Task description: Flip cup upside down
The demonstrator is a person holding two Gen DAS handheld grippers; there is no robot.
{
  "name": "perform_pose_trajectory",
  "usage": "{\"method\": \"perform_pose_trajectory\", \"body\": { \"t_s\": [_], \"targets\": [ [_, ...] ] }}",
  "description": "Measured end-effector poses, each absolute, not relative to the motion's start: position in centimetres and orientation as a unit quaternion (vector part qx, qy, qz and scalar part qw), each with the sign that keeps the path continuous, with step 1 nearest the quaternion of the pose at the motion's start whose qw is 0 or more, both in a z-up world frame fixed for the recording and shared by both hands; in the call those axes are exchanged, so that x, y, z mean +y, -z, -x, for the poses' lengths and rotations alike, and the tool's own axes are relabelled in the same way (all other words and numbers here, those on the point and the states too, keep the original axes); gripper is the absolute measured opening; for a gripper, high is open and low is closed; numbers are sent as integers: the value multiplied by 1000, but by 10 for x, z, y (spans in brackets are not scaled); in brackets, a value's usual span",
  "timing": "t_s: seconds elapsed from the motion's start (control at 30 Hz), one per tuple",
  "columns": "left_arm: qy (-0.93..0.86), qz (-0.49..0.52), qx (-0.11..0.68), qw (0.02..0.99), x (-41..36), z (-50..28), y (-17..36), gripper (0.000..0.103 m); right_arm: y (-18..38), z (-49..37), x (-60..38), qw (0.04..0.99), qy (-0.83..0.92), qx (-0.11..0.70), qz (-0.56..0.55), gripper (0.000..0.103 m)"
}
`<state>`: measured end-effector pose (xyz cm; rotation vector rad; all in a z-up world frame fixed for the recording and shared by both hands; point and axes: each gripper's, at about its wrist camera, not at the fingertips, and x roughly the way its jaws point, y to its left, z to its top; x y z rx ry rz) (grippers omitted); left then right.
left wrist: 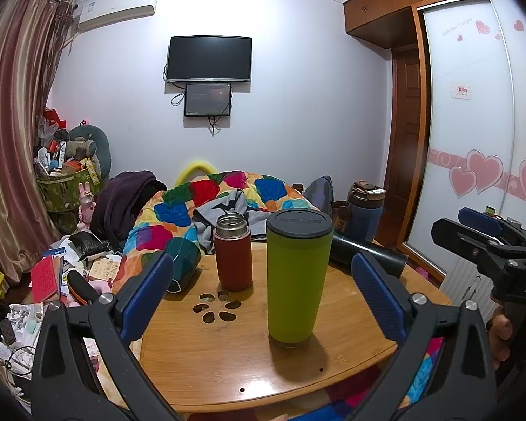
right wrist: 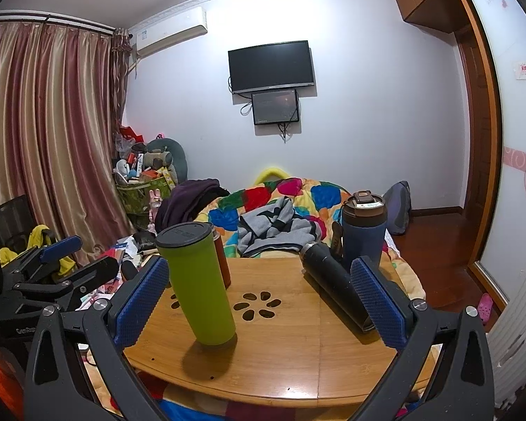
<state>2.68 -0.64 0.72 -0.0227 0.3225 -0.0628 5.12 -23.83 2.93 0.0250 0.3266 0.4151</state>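
A tall green cup (left wrist: 294, 280) with a dark lid stands upright on the round bamboo table (left wrist: 228, 368). It also shows in the right wrist view (right wrist: 200, 284), left of centre. My left gripper (left wrist: 263, 294) is open, its blue pads on either side of the cup and a little in front of it, not touching. My right gripper (right wrist: 263, 298) is open and empty, with the green cup near its left pad. The right gripper shows at the right edge of the left wrist view (left wrist: 480, 231).
A red flask (left wrist: 233, 252) stands behind the green cup. A black bottle (right wrist: 336, 287) lies on its side on the table's right. A dark blue mug (right wrist: 363, 231) stands behind it. A dark green cup (left wrist: 182, 263) lies at the table's left edge. A colourful quilt (right wrist: 280, 203) lies beyond.
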Motion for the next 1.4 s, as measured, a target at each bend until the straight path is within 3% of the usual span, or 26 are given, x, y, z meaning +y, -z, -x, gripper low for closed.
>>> {"method": "perform_pose_trajectory", "body": {
  "t_s": [1.4],
  "targets": [
    [28, 12, 155, 987, -11, -24, -7, 103, -24, -48, -239, 965, -204, 164, -14, 103]
  ]
}}
